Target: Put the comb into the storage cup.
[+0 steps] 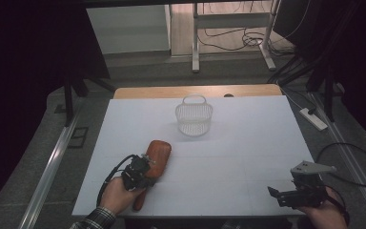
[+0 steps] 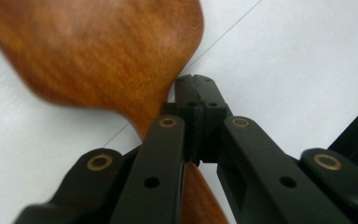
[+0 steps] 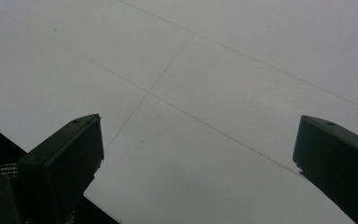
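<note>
Wooden spatula (image 1: 156, 157) lies flat on white table (image 1: 248, 143), front-left, well short of basket (image 1: 194, 116). Rigid, light, smooth-finished, likely slippery. Left gripper (image 2: 196, 86) clamped at narrow neck below blade: sensible hold. Right gripper (image 1: 286, 195) gapes, idle.

No text, label or number can be read anywhere, though the dim light may hide small print.

Reddish-brown wooden spatula (image 1: 158, 153), warm grain showing. Clear, finely ribbed basket (image 1: 194, 117) on the white table (image 1: 248, 143). Plaid cuff (image 1: 95, 219) below, black left gripper (image 1: 145, 168).
</note>
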Tool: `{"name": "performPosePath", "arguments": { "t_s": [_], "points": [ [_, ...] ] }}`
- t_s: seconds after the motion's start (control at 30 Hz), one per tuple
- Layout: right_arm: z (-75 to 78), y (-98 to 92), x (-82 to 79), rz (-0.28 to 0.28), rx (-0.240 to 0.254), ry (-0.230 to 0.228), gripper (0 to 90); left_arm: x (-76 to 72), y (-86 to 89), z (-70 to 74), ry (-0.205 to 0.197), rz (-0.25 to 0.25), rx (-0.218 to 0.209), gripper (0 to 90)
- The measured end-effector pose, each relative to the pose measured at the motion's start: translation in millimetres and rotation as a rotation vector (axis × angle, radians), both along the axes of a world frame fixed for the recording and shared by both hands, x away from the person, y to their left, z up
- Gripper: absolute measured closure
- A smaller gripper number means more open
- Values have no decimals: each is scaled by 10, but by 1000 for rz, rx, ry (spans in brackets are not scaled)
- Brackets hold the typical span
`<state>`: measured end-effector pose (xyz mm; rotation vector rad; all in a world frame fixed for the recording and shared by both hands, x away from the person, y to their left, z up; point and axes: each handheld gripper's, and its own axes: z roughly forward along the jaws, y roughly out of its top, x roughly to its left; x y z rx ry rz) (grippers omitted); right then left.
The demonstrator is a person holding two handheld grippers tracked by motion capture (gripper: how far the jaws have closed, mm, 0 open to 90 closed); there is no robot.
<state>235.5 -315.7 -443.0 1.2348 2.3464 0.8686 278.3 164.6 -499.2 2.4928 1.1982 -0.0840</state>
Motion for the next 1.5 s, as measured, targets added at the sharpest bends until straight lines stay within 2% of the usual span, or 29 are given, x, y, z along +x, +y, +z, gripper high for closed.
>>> {"name": "performPosePath", "arguments": {
  "t_s": [0.3,0.47,0.53,0.67,0.93,1.2,1.3,1.47,1.5],
  "points": [
    [0,4,1,1,-3,2,16,-40,171,-14,-2,41,7,890],
    [0,6,1,1,-6,1,17,-48,193,-19,-3,45,9,890],
    [0,6,1,1,-6,1,17,-55,197,-10,-5,50,-4,889],
    [1,3,0,1,-4,1,17,-84,227,29,-18,56,-26,865],
    [1,6,-1,2,-5,-1,18,-201,308,126,-79,97,-39,773],
    [1,6,0,4,-6,-1,18,-270,382,171,-128,141,-35,595],
    [1,7,0,5,-6,-1,18,-278,412,177,-140,162,-36,482],
    [1,10,0,6,-9,-1,18,-277,468,193,-157,195,-63,309],
    [1,10,-1,6,-9,-2,18,-274,472,196,-161,198,-63,249]
  ]
}}
